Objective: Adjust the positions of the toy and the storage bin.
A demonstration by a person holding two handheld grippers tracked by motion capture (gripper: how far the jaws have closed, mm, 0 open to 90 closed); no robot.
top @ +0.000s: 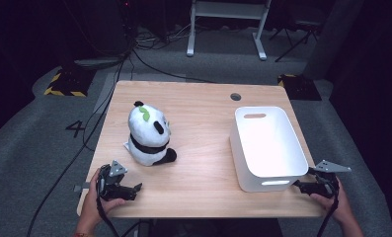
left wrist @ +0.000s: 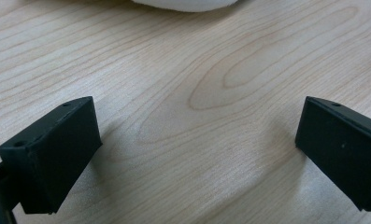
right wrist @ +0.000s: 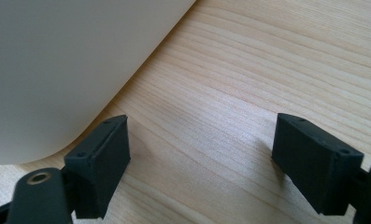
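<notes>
I hold my left hand-held gripper point(top: 134, 189) low over the surface point(top: 203, 148) at its near left corner, jaws pointing toward the middle. In the left gripper view its two black jaws stand wide apart with bare wood between them and nothing gripped. The panda point(top: 148, 134) sits upright on the left half of the surface, nearer the left edge than the middle, just beyond my left hand-held gripper and apart from it. It is a white plush with black ears, a black band round its body and a green patch on its head. Its white underside point(left wrist: 185, 4) shows at the top of the left gripper view, past the open jaws.

My right hand-held gripper point(top: 302, 186) lies at the near right corner, just beside the near right corner of the bin point(top: 270, 143). In the right gripper view its jaws are also spread wide, with only wood grain between them; the bin's rounded white wall point(right wrist: 57, 70) rises close by one of them, and I cannot tell whether they touch. The bin is white, open-topped, with slot handles in its short ends, and it stands on the right half of the surface, along the right edge, well apart from the panda.
</notes>
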